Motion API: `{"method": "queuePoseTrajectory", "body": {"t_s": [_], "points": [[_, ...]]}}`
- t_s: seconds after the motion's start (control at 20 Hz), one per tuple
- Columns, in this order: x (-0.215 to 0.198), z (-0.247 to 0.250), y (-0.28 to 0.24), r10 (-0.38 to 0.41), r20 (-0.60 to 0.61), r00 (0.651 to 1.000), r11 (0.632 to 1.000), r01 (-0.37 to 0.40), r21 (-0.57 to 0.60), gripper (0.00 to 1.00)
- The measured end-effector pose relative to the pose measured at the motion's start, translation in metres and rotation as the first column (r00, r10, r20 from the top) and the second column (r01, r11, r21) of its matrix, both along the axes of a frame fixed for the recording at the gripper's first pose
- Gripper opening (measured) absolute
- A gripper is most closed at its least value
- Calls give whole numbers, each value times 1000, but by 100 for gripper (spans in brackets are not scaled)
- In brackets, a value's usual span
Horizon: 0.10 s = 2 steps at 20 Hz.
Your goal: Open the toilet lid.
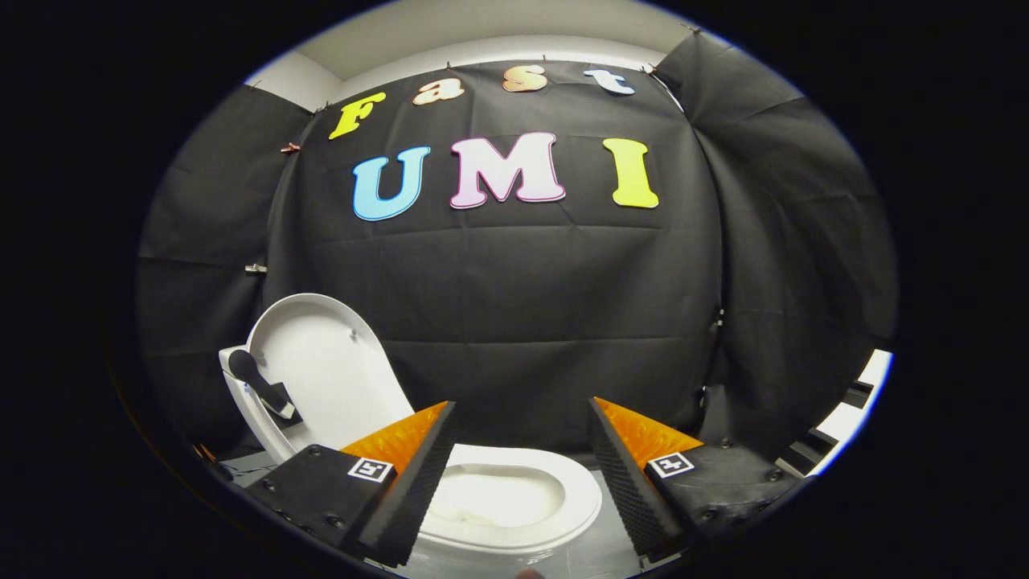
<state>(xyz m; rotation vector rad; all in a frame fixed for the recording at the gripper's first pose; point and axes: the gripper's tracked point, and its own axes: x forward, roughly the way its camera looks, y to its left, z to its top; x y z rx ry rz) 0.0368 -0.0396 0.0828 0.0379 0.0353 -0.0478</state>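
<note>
Item: white oval plastic toilet lid (325, 366), raised; your tool (522, 474) wide open, empty above the white seat (563, 503)—a stray nudge could drop it.

My gripper camera sits close above the toilet seat (514, 494), angled down and forward over it toward the booth wall (514, 305), my parted, empty fingers (418, 474) framing the seat.

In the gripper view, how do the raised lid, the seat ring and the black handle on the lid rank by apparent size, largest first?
1-2. Lid and seat: alike; the seat is nearer, partly hidden by the open claw.
3. Handle.
</note>
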Motion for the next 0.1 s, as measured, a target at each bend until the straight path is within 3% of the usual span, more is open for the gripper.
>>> {"method": "queuePoseTrajectory", "body": {"t_s": [0.1], "points": [[0,0,1,0,3,1000,1000,0,-6,99]]}}
